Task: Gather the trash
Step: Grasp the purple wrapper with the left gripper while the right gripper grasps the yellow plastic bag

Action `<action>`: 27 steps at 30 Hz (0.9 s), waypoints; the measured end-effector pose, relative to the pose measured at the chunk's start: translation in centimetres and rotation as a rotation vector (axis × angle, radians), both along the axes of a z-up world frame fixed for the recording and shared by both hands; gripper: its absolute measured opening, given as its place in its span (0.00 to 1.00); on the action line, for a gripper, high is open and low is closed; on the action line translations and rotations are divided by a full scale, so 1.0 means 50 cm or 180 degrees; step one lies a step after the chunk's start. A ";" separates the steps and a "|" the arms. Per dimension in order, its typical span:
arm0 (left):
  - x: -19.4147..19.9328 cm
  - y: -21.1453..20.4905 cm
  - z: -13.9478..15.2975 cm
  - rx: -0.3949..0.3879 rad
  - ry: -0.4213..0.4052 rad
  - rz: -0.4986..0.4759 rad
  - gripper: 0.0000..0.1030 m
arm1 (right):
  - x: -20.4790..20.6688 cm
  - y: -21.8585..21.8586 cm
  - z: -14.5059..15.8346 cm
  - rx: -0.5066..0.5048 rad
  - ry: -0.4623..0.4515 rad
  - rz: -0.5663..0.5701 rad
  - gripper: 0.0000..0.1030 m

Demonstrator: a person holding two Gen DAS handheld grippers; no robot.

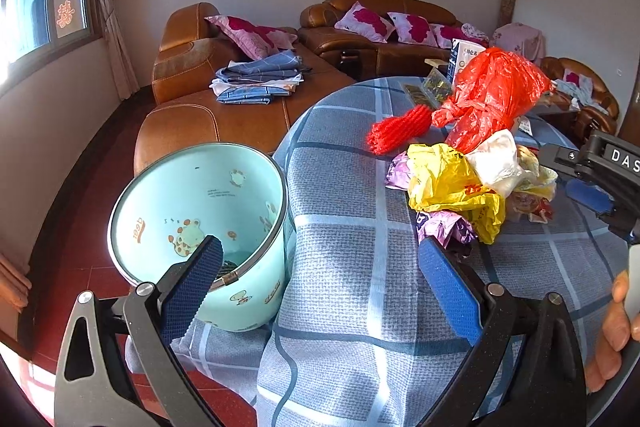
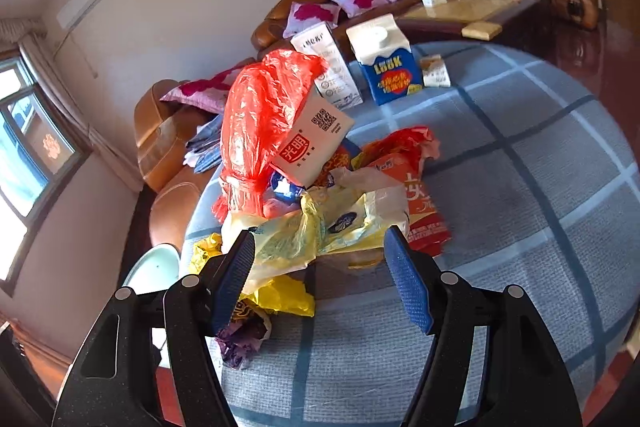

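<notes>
Claws both tilt downward over the checked tablecloth (image 1: 360, 267), left gripper (image 1: 320, 283) spread empty with the mint bin (image 1: 208, 211) beyond its left finger, right gripper (image 2: 320, 267) parted, the trash pile (image 2: 320, 195) just ahead, nothing clamped.

The near part of the counter (image 2: 520, 227), under its blue checked cloth, lies bare in front of and to the right of the trash heap (image 2: 332, 211), so a gripper can pass there. The heap itself blocks the middle, topped by an upright red plastic bag (image 2: 256, 131). Behind it two cartons, a white one (image 2: 328, 67) and a blue milk carton (image 2: 388, 63), stand close together. The mint bin (image 1: 200, 211) sits off the counter's left edge, its mouth unobstructed.
</notes>
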State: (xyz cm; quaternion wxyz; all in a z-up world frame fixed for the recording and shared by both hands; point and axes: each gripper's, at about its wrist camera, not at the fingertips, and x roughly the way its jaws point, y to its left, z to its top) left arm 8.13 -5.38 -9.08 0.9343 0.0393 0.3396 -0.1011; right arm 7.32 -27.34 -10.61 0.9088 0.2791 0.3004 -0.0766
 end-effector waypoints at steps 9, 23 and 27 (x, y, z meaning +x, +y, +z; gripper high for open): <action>-0.008 -0.012 -0.004 0.0036 -0.0016 -0.0075 0.93 | 0.053 0.006 -0.044 0.0521 0.0136 0.0172 0.36; 0.005 -0.076 -0.021 -0.0105 0.0087 -0.0325 0.91 | -0.027 -0.032 0.024 0.0144 -0.0303 0.0066 0.09; 0.029 -0.107 -0.034 -0.0138 0.0122 -0.0373 0.80 | -0.072 -0.047 0.047 -0.0103 -0.0437 -0.0040 0.09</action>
